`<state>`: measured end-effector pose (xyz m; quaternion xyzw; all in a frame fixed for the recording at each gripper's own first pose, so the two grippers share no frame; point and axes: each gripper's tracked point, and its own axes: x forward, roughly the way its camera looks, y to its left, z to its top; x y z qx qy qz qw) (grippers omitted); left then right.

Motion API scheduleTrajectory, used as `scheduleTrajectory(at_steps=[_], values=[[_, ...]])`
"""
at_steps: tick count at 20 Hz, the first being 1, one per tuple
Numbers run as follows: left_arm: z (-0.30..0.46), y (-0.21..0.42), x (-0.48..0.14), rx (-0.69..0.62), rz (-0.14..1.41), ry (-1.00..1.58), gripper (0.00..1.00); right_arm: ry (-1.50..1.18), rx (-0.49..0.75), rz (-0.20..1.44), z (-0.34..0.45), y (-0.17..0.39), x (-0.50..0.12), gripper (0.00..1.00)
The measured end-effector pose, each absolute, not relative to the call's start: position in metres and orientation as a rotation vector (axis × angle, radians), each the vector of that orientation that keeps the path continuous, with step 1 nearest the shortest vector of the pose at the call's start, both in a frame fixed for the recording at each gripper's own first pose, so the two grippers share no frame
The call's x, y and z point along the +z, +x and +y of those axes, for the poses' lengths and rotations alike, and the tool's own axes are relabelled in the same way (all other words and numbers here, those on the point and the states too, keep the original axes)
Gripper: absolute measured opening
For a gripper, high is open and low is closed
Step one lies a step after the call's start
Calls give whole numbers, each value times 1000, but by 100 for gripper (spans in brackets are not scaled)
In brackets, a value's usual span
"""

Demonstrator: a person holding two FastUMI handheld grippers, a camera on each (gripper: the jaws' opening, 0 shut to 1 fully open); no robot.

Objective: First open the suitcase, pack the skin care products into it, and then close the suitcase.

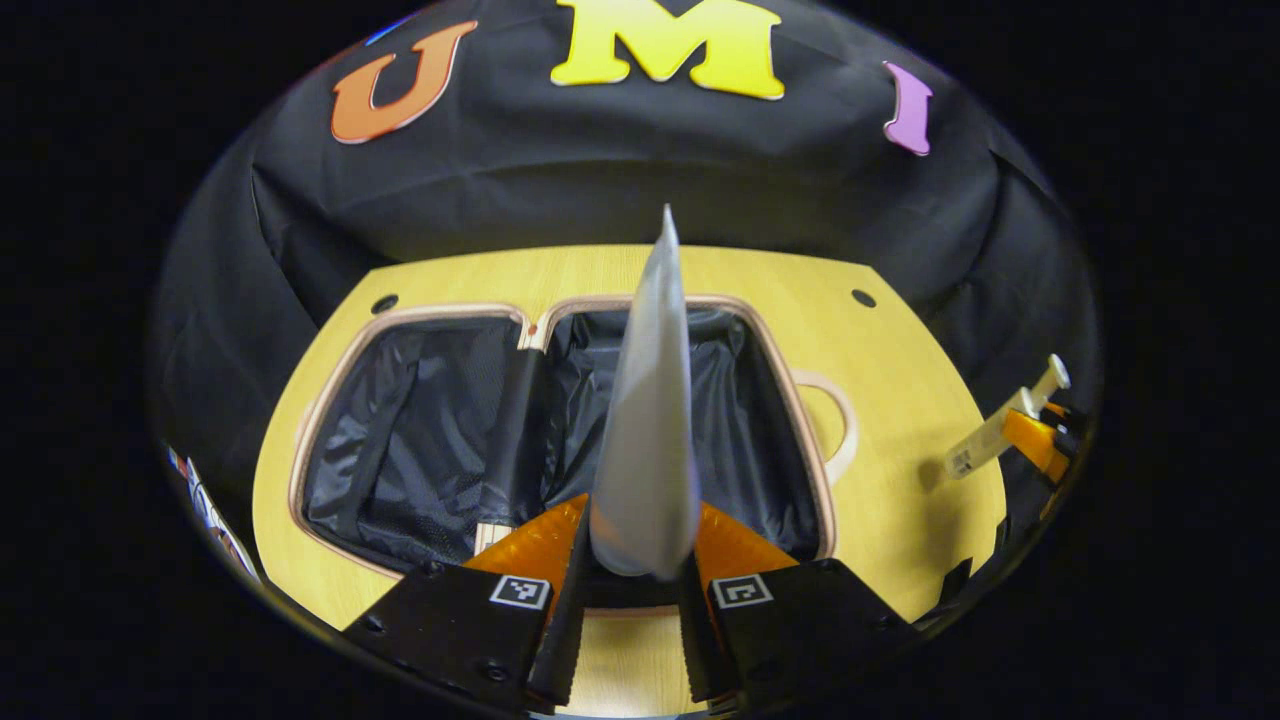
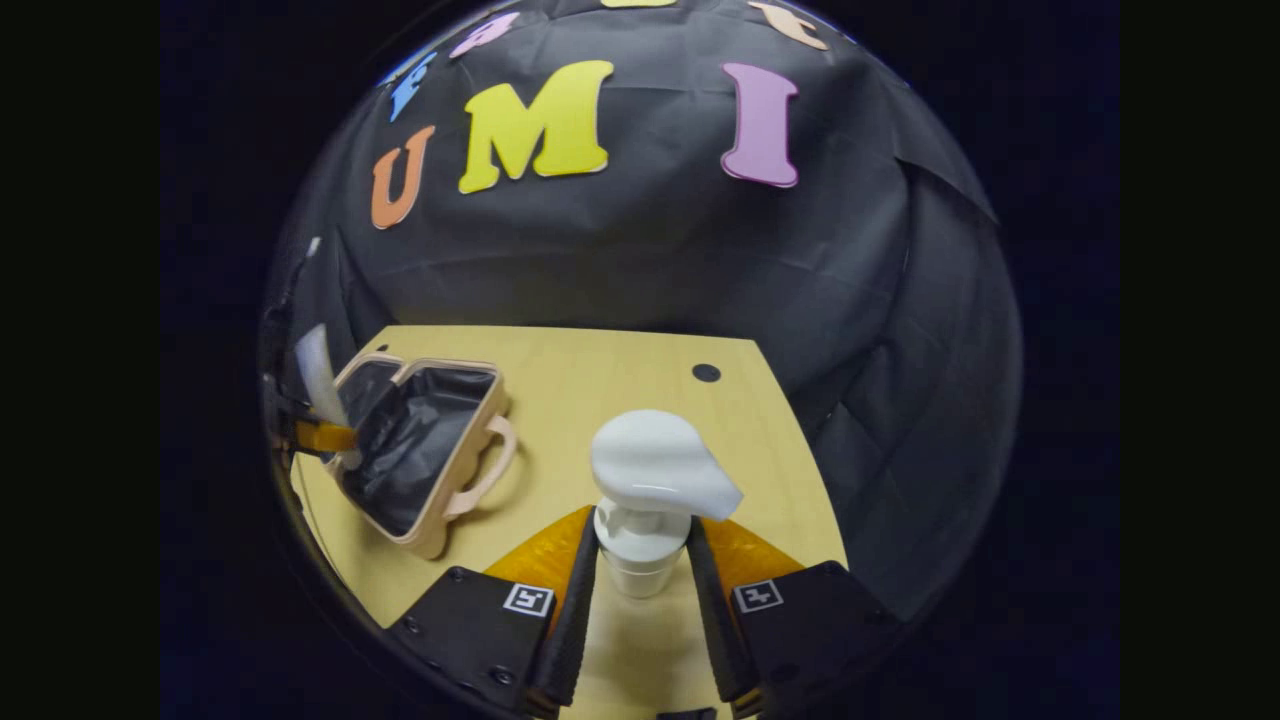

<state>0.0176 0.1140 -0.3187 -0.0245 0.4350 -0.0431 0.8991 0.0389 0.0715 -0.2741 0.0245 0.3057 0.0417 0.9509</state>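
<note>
The counter (image 1: 900,520) carries the suitcase (image 1: 560,430), already lying open and, as far as its dark lining shows, unpacked — packing and closing remain. The left gripper (image 1: 640,600) clamps a pale tube (image 1: 645,440) over the case; the right gripper (image 2: 640,600) pinches a pump bottle (image 2: 650,490) well right of it, bare counter between.

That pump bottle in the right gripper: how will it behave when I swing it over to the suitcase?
The pump bottle is pinched at the neck under a wide pump head, so it probably won't slip down through the right gripper. The glossy plastic looks stiff but may twist between the fingers. Its body is hidden, so weight is unclear.
</note>
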Motion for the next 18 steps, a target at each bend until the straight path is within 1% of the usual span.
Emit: scheduleTrajectory(at_steps=[1, 2, 3, 6, 14, 15, 16, 17, 18], values=[[117, 18, -329, -90, 940, -49, 45, 39, 100, 617, 82, 35, -271, 46], [117, 16, -338, -91, 970, -49, 45, 29, 112, 613, 90, 33, -268, 48], [115, 16, -344, -98, 995, -52, 45, 24, 120, 609, 98, 32, -266, 48], [111, 11, -355, -112, 1042, -51, 45, 17, 132, 606, 116, 31, -257, 48], [116, -3, -389, -89, 1191, -126, 45, 18, 148, 579, 145, 35, -231, 48], [115, 1, -389, -94, 1177, -121, 45, 17, 148, 579, 147, 36, -231, 48], [114, 2, -389, -102, 1178, -105, 53, 19, 144, 581, 149, 36, -231, 48], [115, 4, -389, -106, 1181, -92, 52, 25, 142, 585, 151, 36, -232, 48], [115, 7, -390, -99, 1181, -87, 45, 36, 142, 590, 153, 37, -232, 48]])
